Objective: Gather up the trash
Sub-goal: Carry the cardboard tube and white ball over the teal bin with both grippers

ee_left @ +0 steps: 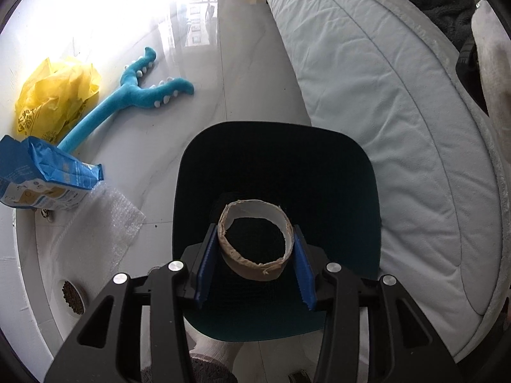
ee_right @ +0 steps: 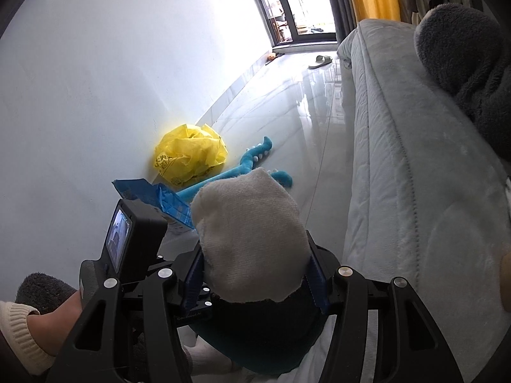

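Your left gripper (ee_left: pixel 255 252) points steeply down over the dark teal bin (ee_left: pixel 278 172), its blue fingers (ee_left: pixel 204 265) pressed against opposite sides of a short cardboard tape core (ee_left: pixel 255 242). The ring is held with its open end facing up and sits directly above the bin's mouth, so letting go here should, by judgement, drop it straight inside. Holding it across its width keeps the thin wall from folding.

Your right gripper (ee_right: pixel 255 265) has its fingers closed about the lower part of a crumpled off-white cloth wad (ee_right: pixel 249 236), which bulges up and forward and hides most of the view ahead. It hangs just above the same bin (ee_right: pixel 262 344), beside the left tool's camera body (ee_right: pixel 134 236), so both pieces are lined up for one deposit.

More likely trash lies on the floor (ee_left: pixel 223 79) by the wall: a yellow plastic bag (ee_left: pixel 54 95), a blue paper packet (ee_left: pixel 44 178) and a sheet of bubble wrap (ee_left: pixel 102 229). A blue plush toy (ee_left: pixel 134 95) lies among them, touching the packet; it is probably not trash. The bin stands just beside the pale quilted bed (ee_left: pixel 383 111), near those items, which keeps each carry short.
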The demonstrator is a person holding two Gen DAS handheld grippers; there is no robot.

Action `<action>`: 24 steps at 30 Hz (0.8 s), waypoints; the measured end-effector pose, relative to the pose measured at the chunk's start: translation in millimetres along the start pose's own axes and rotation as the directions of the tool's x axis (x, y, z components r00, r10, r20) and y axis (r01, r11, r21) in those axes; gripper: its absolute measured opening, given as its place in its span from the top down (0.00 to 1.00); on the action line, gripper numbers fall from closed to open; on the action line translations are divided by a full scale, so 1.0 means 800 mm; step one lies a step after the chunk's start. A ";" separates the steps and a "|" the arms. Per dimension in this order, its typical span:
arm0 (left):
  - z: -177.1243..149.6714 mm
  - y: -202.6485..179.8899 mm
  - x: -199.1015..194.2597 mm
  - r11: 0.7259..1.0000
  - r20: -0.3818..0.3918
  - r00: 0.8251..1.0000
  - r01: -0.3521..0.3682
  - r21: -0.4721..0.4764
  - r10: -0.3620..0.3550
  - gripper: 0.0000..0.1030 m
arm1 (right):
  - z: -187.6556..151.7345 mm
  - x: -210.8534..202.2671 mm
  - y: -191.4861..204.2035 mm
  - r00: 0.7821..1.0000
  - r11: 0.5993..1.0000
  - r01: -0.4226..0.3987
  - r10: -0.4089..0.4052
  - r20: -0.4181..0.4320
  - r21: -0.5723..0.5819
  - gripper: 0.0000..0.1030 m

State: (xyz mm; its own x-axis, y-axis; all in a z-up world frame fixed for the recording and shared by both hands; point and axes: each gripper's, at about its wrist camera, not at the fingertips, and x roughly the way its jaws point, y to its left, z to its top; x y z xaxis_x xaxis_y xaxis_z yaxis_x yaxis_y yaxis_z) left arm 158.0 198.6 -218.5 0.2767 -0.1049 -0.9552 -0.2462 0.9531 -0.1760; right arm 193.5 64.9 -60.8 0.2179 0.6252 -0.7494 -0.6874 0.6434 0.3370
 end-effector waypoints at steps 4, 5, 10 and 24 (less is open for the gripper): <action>-0.003 0.020 0.005 0.999 -0.038 0.999 0.014 -0.042 -0.016 0.52 | -0.003 0.021 0.006 0.999 1.000 0.003 -0.002 -0.039 0.007 0.45; -0.004 0.024 0.004 0.999 -0.042 0.999 0.017 -0.048 -0.019 0.51 | -0.004 0.026 0.006 0.999 1.000 0.003 -0.002 -0.046 0.013 0.45; -0.005 0.035 -0.013 0.997 -0.015 0.999 0.045 -0.068 -0.047 0.35 | -0.006 0.053 0.006 0.996 0.999 0.011 -0.007 -0.089 0.041 0.45; -0.001 0.066 -0.095 0.996 0.213 0.977 0.028 -0.087 -0.009 0.23 | -0.027 0.116 0.007 0.979 0.997 0.063 -0.053 -0.199 0.045 0.44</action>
State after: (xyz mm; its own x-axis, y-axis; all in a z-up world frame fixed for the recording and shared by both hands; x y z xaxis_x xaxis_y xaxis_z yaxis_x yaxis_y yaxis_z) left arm 123.4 256.8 -155.2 0.4702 -0.0504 -0.8811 -0.3183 0.9215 -0.2226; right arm 194.8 116.7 -140.6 0.1119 0.4902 -0.8644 -0.6400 0.7009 0.3147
